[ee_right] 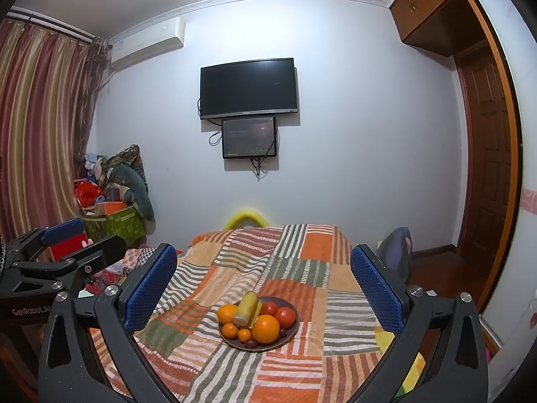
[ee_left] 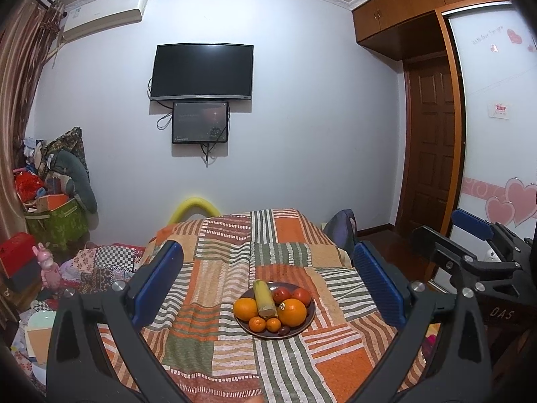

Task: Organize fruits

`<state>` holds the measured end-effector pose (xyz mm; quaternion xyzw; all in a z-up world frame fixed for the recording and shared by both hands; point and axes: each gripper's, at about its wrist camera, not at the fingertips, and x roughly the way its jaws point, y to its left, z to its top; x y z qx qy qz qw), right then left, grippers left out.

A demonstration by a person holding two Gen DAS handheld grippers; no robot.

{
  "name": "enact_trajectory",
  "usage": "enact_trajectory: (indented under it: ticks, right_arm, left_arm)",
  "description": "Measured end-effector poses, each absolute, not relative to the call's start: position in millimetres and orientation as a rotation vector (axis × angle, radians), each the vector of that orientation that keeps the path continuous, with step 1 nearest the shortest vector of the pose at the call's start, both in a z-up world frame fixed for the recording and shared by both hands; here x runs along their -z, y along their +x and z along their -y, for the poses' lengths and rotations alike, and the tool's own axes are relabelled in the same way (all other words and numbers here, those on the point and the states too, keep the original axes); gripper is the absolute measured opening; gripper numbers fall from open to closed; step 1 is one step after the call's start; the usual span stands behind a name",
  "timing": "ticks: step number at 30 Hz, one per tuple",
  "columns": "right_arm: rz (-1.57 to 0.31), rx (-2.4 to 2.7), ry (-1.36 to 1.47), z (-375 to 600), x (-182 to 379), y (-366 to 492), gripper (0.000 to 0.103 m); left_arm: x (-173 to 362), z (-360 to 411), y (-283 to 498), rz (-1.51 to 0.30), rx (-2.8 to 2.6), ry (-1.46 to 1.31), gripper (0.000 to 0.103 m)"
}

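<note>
Patchwork bed (ee_left: 235, 252) holds a full plate (ee_left: 307, 322); both tools, left (ee_left: 268, 278) and right (ee_right: 265, 282), hover spread empty, so picking one fruit seemingly comes next.

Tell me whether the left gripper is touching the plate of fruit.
Apart. The left wrist view shows the left gripper held open, with striped cloth visible between both fingers and the plate.
</note>
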<state>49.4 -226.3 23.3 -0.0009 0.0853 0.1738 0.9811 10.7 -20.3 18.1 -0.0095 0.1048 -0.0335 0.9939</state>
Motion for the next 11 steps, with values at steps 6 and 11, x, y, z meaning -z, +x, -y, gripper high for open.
enact_trajectory:
  ticks: [6,11]
  right_arm:
    - [-0.173,-0.350,-0.002,226.5,-23.0,48.7,0.103]
    - [-0.177,-0.346,0.000,227.4,-22.1,49.8,0.103]
  left_arm:
    - [-18.5,22.0,11.3,-0.215,0.077,-0.014,0.103]
    - [-17.6,23.2,12.0,-0.221,0.080,-0.016,0.103]
